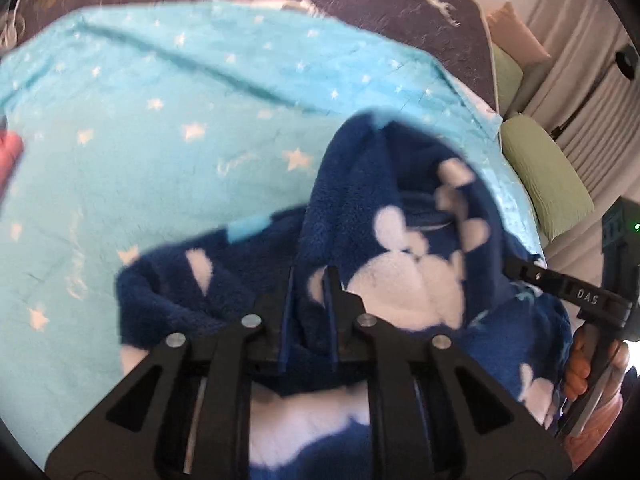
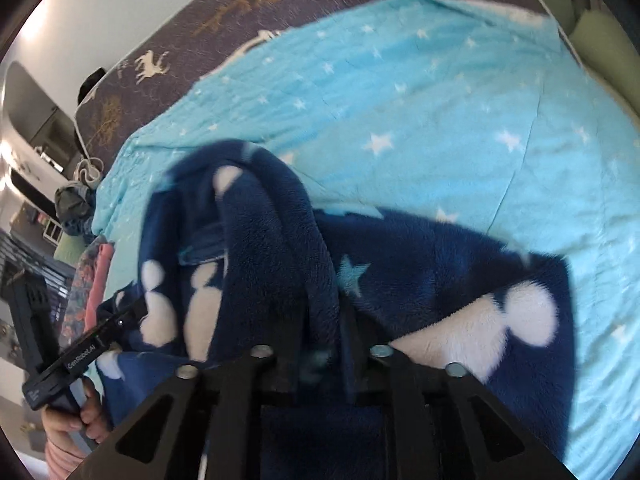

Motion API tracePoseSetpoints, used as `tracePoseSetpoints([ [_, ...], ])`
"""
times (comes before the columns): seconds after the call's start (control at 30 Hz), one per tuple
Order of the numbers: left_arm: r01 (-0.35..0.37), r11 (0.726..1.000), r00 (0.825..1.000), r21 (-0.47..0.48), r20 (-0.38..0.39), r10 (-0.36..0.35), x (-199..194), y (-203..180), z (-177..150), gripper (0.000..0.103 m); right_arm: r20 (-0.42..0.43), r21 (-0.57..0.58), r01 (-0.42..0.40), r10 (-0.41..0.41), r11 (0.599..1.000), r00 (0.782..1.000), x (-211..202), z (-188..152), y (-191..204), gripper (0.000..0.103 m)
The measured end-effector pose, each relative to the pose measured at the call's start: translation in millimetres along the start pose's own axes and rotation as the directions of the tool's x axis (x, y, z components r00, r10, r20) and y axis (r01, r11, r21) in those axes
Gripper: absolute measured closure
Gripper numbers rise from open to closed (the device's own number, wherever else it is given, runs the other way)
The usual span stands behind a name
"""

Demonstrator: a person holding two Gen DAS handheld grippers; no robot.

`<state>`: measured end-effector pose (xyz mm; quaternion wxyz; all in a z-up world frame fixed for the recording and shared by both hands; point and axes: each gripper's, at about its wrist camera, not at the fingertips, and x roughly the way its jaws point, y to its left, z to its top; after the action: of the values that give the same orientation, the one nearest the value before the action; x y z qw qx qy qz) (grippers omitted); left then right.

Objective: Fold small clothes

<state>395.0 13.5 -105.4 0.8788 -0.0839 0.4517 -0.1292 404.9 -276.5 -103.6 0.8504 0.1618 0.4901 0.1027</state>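
A navy fleece garment (image 1: 400,280) with white blotches lies bunched on a light blue star blanket (image 1: 160,140). My left gripper (image 1: 311,280) is shut on a raised fold of it, with fleece filling the narrow gap between the pads. In the right wrist view the same garment (image 2: 440,272) spreads to the right, and my right gripper (image 2: 322,320) is shut on another thick ridge of fleece. The two grips sit side by side, each lifting the cloth into a hump. A hand (image 1: 580,372) holds the right tool at the picture's edge.
The star blanket (image 2: 440,120) covers a bed with a dark deer-print spread (image 2: 160,68). Green pillows (image 1: 544,172) lie along the right side by a curtain. A pink and floral pile of cloth (image 2: 98,276) sits at the blanket's left edge, with furniture beyond it.
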Motion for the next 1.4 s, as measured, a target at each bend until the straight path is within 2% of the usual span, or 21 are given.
tracePoseSetpoints([
  [0.07, -0.009, 1.0, 0.997, 0.027, 0.078, 0.007, -20, -12, 7, 0.076, 0.084, -0.02, 0.014, -0.013, 1.0, 0.996, -21, 1, 4, 0.081],
  [0.17, 0.048, 0.998, 0.988, 0.034, 0.142, -0.052, -30, -24, 20, 0.075, 0.135, -0.046, -0.03, 0.036, 0.998, 0.99, -28, 6, 17, 0.082],
  [0.23, 0.069, 0.996, 0.992, 0.049, 0.1, -0.073, -11, -31, 24, 0.075, 0.091, -0.037, -0.076, 0.079, 0.996, 0.993, -14, 12, 21, 0.09],
  [0.27, 0.036, 0.998, 0.997, 0.06, 0.064, -0.04, 6, -32, 25, 0.075, 0.054, -0.016, -0.069, 0.07, 0.997, 0.996, 0, 13, 19, 0.093],
  [0.3, -0.029, 0.997, 1.0, 0.071, 0.011, 0.028, 28, -30, 22, 0.075, -0.006, 0.025, -0.017, 0.017, 1.0, 1.0, 23, 15, 14, 0.093],
  [0.33, -0.054, 0.997, 0.997, 0.05, -0.05, 0.056, 53, -22, 17, 0.075, -0.044, 0.044, 0.029, -0.027, 0.999, 0.999, 40, 14, 8, 0.098],
  [0.37, -0.021, 1.0, 0.999, 0.017, -0.046, 0.022, 60, -16, 15, 0.075, -0.05, 0.067, 0.02, -0.016, 0.998, 0.999, 53, 13, 1, 0.1],
  [0.4, 0.015, 1.0, 1.0, -0.013, -0.021, -0.015, 58, -10, 15, 0.075, -0.004, 0.091, -0.02, 0.021, 0.996, 1.0, 54, 11, -4, 0.101],
  [0.47, 0.023, 0.999, 0.999, -0.021, -0.034, -0.024, 53, -7, 18, 0.075, -0.011, 0.089, -0.015, 0.016, 0.996, 1.0, 53, 12, -3, 0.101],
  [0.53, -0.006, 1.0, 1.0, 0.02, -0.026, 0.006, 34, -14, 18, 0.075, -0.008, 0.05, 0.015, -0.014, 0.999, 1.0, 43, 11, 3, 0.1],
  [0.57, -0.008, 0.999, 1.0, 0.036, -0.02, 0.009, 22, -17, 16, 0.075, 0.003, 0.048, 0.012, -0.012, 0.999, 1.0, 29, 9, 4, 0.096],
  [0.63, 0.012, 0.994, 0.999, 0.109, 0.034, -0.016, -24, -26, 6, 0.074, 0.025, 0.031, -0.044, 0.043, 0.999, 0.999, -7, 0, 3, 0.094],
  [0.7, 0.015, 0.987, 0.995, 0.16, 0.093, -0.03, -66, -30, -12, 0.061, 0.068, -0.029, -0.075, 0.077, 0.997, 0.995, -50, -21, 1, 0.093],
  [0.73, 0.016, 0.983, 0.992, 0.182, 0.12, -0.039, -89, -30, -25, 0.049, 0.094, -0.064, -0.064, 0.07, 0.996, 0.993, -73, -38, -1, 0.091],
  [0.77, 0.017, 0.981, 0.99, 0.193, 0.137, -0.045, -108, -30, -39, 0.043, 0.109, -0.09, -0.047, 0.057, 0.995, 0.992, -91, -55, -3, 0.089],
  [0.87, 0.056, 0.978, 0.988, 0.201, 0.128, -0.083, -144, -20, -85, 0.04, 0.116, -0.103, -0.016, 0.028, 0.995, 0.993, -128, -106, -26, 0.086],
  [0.97, 0.025, 0.986, 0.996, 0.163, 0.083, -0.039, -154, -11, -125, 0.04, 0.084, 0.021, 0.036, -0.037, 0.999, 0.996, -141, -156, -54, 0.084],
  [1.07, 0.017, 0.99, 0.996, 0.141, 0.081, -0.028, -180, -6, -173, 0.04, 0.1, 0.088, 0.021, -0.03, 0.996, 0.995, -164, -216, -68, 0.084],
  [1.17, 0.0, 0.989, 0.996, 0.145, 0.094, -0.013, -209, -8, -209, 0.039, 0.108, 0.075, 0.014, -0.022, 0.997, 0.994, -186, -265, -69, 0.084],
  [1.3, -0.04, 0.986, 0.996, 0.163, 0.088, 0.026, -235, -11, -253, 0.035, 0.077, 0.049, 0.019, -0.022, 0.999, 0.997, -210, -305, -73, 0.077],
  [1.4, -0.065, 0.986, 0.996, 0.152, 0.066, 0.056, -245, -9, -285, 0.035, 0.076, 0.046, 0.025, -0.029, 0.999, 0.997, -226, -323, -77, 0.063],
])
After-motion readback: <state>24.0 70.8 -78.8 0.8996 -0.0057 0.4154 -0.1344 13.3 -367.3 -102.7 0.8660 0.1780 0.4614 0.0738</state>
